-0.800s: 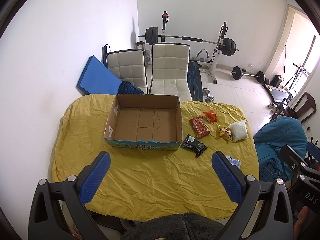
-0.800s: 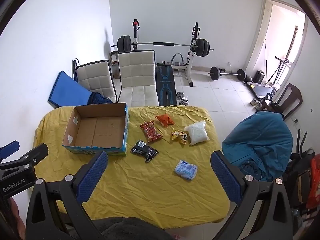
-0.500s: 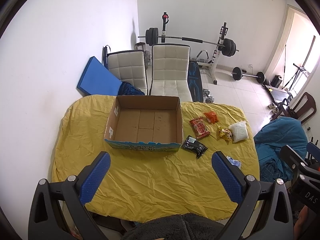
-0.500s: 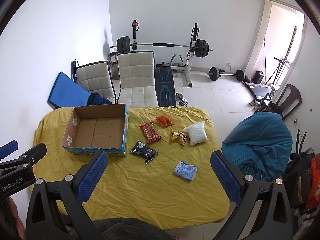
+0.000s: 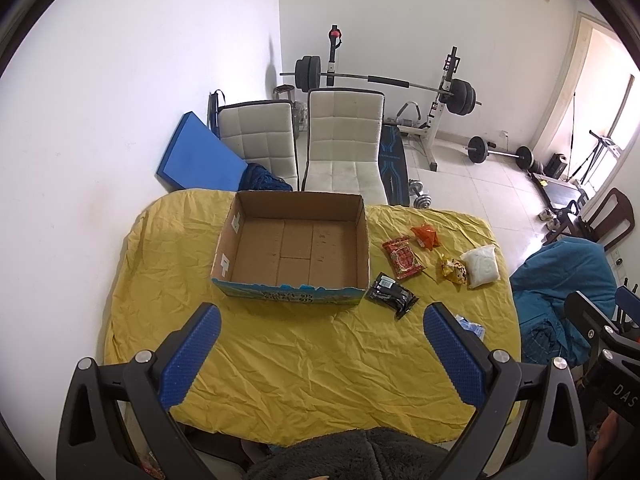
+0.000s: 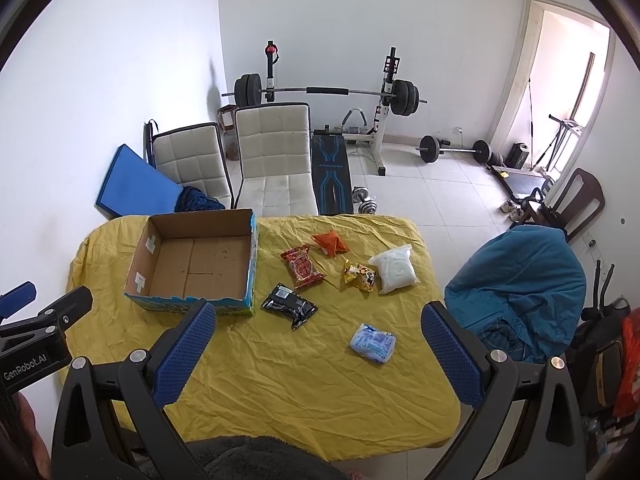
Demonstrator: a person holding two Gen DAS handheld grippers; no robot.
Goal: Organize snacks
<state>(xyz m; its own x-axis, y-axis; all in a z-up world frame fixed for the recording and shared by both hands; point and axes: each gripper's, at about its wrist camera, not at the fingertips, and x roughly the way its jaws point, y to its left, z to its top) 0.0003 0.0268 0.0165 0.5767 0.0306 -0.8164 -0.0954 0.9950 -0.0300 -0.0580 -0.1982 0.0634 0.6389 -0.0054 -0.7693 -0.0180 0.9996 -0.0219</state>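
- Snacks lie loose on the yellow cloth (image 6: 280, 380), right of the empty box (image 6: 192, 264): black pack (image 6: 289, 305) just beside the box, red pack (image 6: 303, 266), orange pack (image 6: 330, 242), yellow pack (image 6: 359, 276), white bag (image 6: 394, 269), and a blue pack (image 6: 373, 343) nearest the right gripper (image 6: 316, 354).
- Both claws hang released over the near edge, holding nothing; left gripper (image 5: 320, 354) faces the box.
- Risks, as I judge them:
- Crinkly, slick wrappers could slip from a shallow pinch.
- Fingers closing low may catch the wrinkled cloth and drag neighbouring packs.
- The yellow pack touches the white bag; grabbing one may shift the other.
- A light box could slide if its wall is bumped.
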